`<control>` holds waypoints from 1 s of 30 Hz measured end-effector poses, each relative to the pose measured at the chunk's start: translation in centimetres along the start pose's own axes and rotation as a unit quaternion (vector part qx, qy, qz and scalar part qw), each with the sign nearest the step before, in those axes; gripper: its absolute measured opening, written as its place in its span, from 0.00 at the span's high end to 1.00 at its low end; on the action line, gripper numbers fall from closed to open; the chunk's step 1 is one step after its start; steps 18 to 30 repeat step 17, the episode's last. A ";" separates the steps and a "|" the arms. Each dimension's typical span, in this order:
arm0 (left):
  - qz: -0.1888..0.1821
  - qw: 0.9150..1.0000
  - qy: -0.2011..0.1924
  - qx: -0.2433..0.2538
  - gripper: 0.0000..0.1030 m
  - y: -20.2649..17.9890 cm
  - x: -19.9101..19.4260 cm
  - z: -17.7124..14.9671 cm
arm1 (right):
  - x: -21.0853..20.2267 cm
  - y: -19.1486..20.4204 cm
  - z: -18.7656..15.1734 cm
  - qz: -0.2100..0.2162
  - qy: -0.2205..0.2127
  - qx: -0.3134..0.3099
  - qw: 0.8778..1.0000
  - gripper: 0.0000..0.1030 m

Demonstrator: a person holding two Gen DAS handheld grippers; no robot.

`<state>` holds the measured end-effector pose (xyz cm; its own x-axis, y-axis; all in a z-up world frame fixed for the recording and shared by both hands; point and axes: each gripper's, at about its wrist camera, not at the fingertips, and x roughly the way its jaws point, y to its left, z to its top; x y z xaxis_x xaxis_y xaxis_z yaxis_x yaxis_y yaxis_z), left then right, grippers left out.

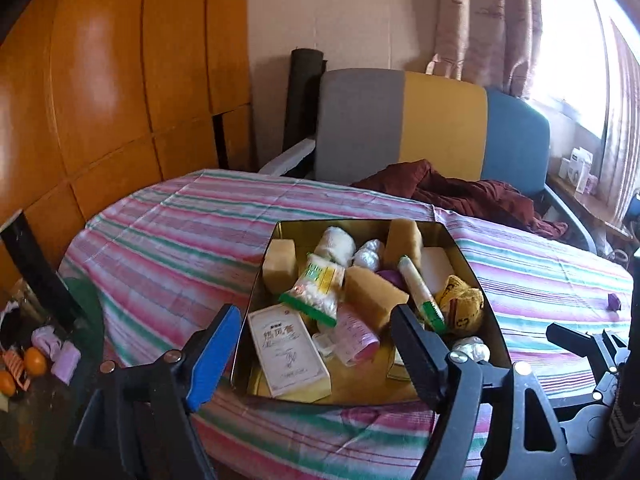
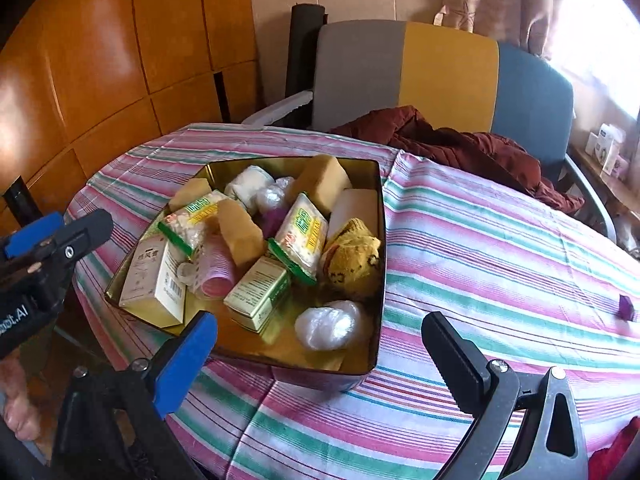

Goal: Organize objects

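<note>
The gold tin (image 2: pixel 378 216), heaped with sponges, boxes and packets, sits on my striped table (image 2: pixel 500 248). A small purple piece (image 2: pixel 625 306) lies well apart. My left tongs (image 1: pixel 316 334) and right tongs (image 2: pixel 320 344) gape wide, holding nothing.

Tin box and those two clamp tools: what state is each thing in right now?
Tin box: lid off, full of small items.
Left gripper: jaws open, holding nothing.
Right gripper: jaws open, holding nothing.
Purple piece: alone on the tablecloth, outside the box.
Dark red garment: crumpled on the chair.
</note>
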<state>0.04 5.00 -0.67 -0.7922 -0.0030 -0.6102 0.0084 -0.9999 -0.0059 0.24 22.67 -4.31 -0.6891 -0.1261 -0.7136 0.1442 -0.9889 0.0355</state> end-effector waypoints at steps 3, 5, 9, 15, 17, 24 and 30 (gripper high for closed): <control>0.004 1.000 -0.002 -0.009 0.24 0.6 -0.3 -0.2 | -0.2 0.5 0.1 -0.001 -0.002 -0.006 1.000 0.00; 0.006 1.000 -0.005 -0.012 0.24 0.8 -0.5 -0.3 | -0.2 0.7 0.1 -0.001 -0.001 -0.009 1.000 0.00; 0.003 1.000 -0.009 -0.018 0.24 1.1 -0.5 -0.3 | -0.2 1.2 0.1 -0.002 -0.001 -0.014 1.000 0.00; 0.009 1.000 -0.015 -0.016 0.30 1.2 -0.5 -0.6 | -0.2 1.6 0.1 -0.002 -0.003 -0.018 1.000 0.00; 0.008 1.000 -0.013 -0.013 0.30 1.2 -0.4 -0.6 | -0.4 1.5 0.2 -0.002 -0.007 -0.015 1.000 0.00; 0.008 1.000 -0.013 -0.013 0.30 1.2 -0.4 -0.6 | -0.4 1.5 0.2 -0.002 -0.007 -0.015 1.000 0.00; 0.008 1.000 -0.013 -0.013 0.30 1.2 -0.4 -0.6 | -0.4 1.5 0.2 -0.002 -0.007 -0.015 1.000 0.00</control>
